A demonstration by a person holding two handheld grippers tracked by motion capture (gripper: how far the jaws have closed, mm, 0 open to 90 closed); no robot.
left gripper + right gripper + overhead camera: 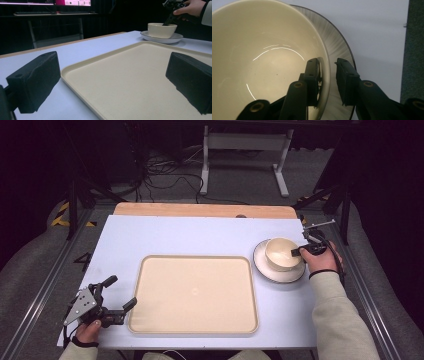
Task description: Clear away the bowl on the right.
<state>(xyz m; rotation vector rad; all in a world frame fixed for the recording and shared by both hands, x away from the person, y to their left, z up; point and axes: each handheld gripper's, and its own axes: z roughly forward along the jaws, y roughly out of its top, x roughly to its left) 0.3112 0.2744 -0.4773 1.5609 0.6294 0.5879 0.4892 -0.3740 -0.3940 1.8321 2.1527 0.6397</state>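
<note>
Bench (200,232): pale blue top, wooden strip at far edge. On it: beige tray (194,294) (centre, near side) and a plate (261,265) at right.

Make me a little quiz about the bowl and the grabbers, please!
1. True or false: the bowl stands on the tray.
2. What straddles the bowl's rim? A) right gripper B) left gripper C) a spoon
3. Fill in: the bowl sits on a ____.

Key: 1 false, the tray is bare. 2 A, one jaw inside, one outside. 3 plate.
</note>
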